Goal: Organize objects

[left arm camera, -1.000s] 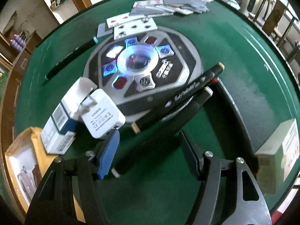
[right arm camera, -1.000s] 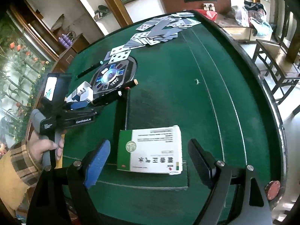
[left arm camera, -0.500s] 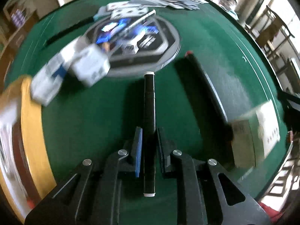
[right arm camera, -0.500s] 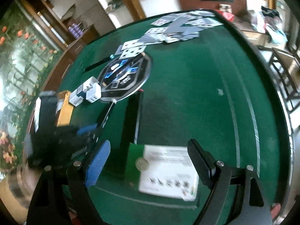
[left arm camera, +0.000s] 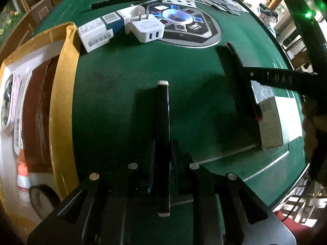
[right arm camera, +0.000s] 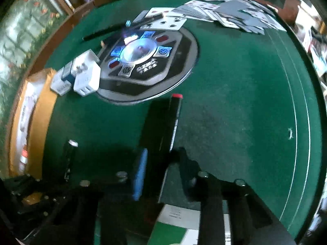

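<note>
My left gripper (left arm camera: pixel 162 143) is shut on a black marker with white ends (left arm camera: pixel 162 122), held above the green felt and pointing forward. The same marker shows low left in the right wrist view (right arm camera: pixel 69 157). My right gripper (right arm camera: pixel 163 159) has its fingers close around a long black pen with a red cap (right arm camera: pixel 173 118) that lies on the felt; it also shows in the left wrist view (left arm camera: pixel 243 77). A green and white medicine box (right arm camera: pixel 173 224) lies under the right gripper and shows at the right of the left wrist view (left arm camera: pixel 273 122).
An open yellow cardboard box (left arm camera: pixel 61 85) with items stands at the left. A white charger (left arm camera: pixel 147 30) and a small blue-white carton (left arm camera: pixel 96 32) sit by the round control panel (left arm camera: pixel 190 28). Playing cards (right arm camera: pixel 224 14) lie at the far edge.
My left gripper closed on the black marker, lifted it and swung left toward the yellow box. My right gripper moved forward over the medicine box and narrowed around the red-capped pen.
</note>
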`<state>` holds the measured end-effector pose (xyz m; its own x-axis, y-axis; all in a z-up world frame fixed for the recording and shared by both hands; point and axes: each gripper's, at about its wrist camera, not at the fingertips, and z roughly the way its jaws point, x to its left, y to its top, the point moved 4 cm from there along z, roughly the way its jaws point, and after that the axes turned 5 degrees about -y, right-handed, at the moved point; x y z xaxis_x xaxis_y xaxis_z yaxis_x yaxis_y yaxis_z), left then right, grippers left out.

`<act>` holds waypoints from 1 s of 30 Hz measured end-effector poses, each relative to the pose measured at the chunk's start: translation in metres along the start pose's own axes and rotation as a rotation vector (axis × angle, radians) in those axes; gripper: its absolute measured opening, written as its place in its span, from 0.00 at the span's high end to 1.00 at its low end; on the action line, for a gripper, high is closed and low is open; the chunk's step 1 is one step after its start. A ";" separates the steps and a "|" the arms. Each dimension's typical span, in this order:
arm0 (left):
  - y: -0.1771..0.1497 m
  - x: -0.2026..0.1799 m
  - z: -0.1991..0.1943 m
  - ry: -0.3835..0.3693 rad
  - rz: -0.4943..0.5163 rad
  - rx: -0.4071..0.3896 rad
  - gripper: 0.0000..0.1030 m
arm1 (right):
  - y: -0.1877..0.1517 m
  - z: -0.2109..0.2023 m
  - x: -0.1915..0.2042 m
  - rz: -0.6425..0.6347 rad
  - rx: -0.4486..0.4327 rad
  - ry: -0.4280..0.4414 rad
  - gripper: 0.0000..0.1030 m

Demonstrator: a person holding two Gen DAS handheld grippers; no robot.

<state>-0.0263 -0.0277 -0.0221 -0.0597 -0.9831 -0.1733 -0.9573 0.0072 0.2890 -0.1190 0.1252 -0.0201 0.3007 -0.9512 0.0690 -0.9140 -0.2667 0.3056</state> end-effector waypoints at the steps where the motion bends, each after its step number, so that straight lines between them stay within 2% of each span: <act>1: 0.003 -0.001 0.001 0.008 0.007 -0.002 0.82 | 0.000 0.002 0.004 -0.017 -0.002 -0.016 0.82; 3: 0.007 -0.004 0.003 0.025 0.025 -0.006 0.82 | -0.001 0.004 0.010 -0.037 -0.008 -0.026 0.87; 6: 0.004 -0.001 0.001 0.018 0.026 -0.012 0.86 | -0.004 0.004 0.015 -0.047 -0.013 0.000 0.87; 10: 0.000 0.013 -0.002 -0.049 -0.048 -0.017 0.86 | -0.008 -0.006 0.018 -0.018 -0.031 0.060 0.87; 15: -0.007 0.018 -0.007 -0.094 -0.071 -0.017 0.86 | -0.004 -0.018 0.021 0.015 -0.044 0.115 0.87; 30: -0.006 0.021 -0.020 -0.148 -0.062 -0.029 0.86 | -0.007 -0.015 0.030 0.037 -0.028 0.095 0.87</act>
<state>-0.0161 -0.0526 -0.0083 -0.0439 -0.9437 -0.3280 -0.9521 -0.0599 0.2999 -0.0993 0.1007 -0.0061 0.2926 -0.9411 0.1697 -0.9172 -0.2261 0.3280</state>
